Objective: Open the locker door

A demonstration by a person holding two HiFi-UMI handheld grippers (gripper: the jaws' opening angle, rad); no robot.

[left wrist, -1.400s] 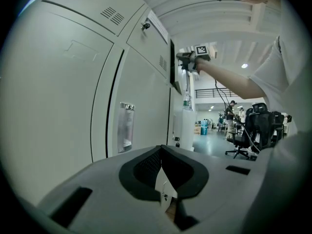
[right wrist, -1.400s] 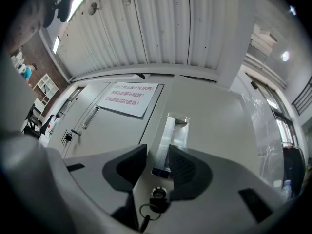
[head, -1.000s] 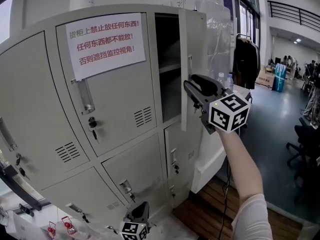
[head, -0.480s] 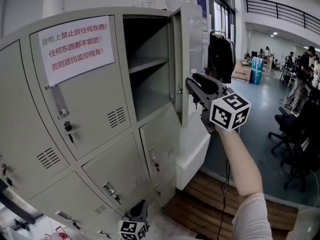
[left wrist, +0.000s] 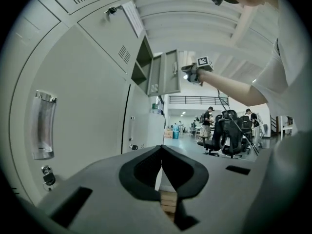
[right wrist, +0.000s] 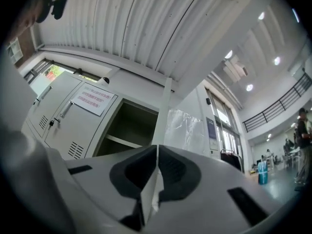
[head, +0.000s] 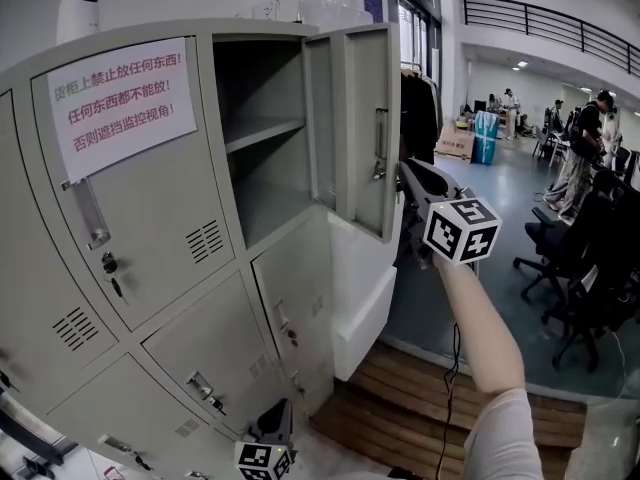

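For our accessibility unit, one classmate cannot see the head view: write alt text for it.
The right gripper is shut on the free edge of an open upper locker door, showing a shelved compartment. Neighbouring lockers are closed; one bears a paper notice.

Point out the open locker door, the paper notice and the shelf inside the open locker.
locker door (head: 358,108), head view, on its flat panel beside the handle.
paper notice (head: 122,103), head view, on the middle of the sheet.
shelf (head: 265,131), head view, on its front edge.
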